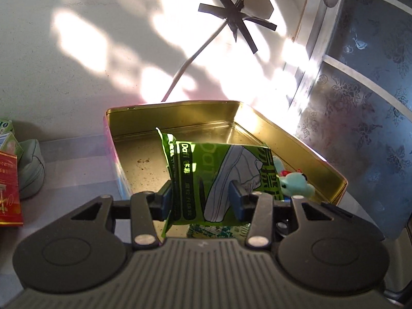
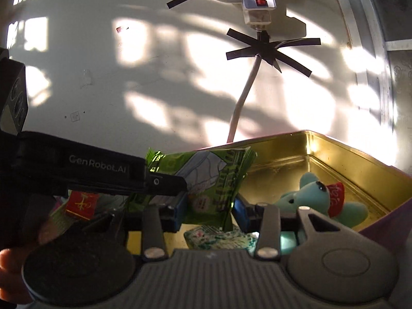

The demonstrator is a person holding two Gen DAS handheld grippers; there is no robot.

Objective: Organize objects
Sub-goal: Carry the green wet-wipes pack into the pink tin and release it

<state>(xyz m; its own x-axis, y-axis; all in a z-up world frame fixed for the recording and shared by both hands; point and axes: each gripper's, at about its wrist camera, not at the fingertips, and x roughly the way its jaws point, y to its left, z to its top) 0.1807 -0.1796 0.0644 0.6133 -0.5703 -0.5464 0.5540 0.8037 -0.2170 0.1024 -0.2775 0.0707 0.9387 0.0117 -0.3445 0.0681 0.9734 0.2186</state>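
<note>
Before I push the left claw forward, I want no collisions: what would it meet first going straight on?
Holding the green packet, the left claw would probably meet the gold tin's far wall first, though depth is unclear.

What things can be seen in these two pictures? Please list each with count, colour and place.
green packet: one, green with a shoe drawing, above the tin, between gripper fingers
tin box: one, gold inside, on the table, open
plush toy: one, turquoise with red scarf, inside the tin
patterned packet: one, white and green, under the green packet
red box: one, red, left of the tin
power strip: one, white, on the wall, cable taped
left gripper: black, holding the green packet
right gripper: black, around the packet's lower edge
</note>
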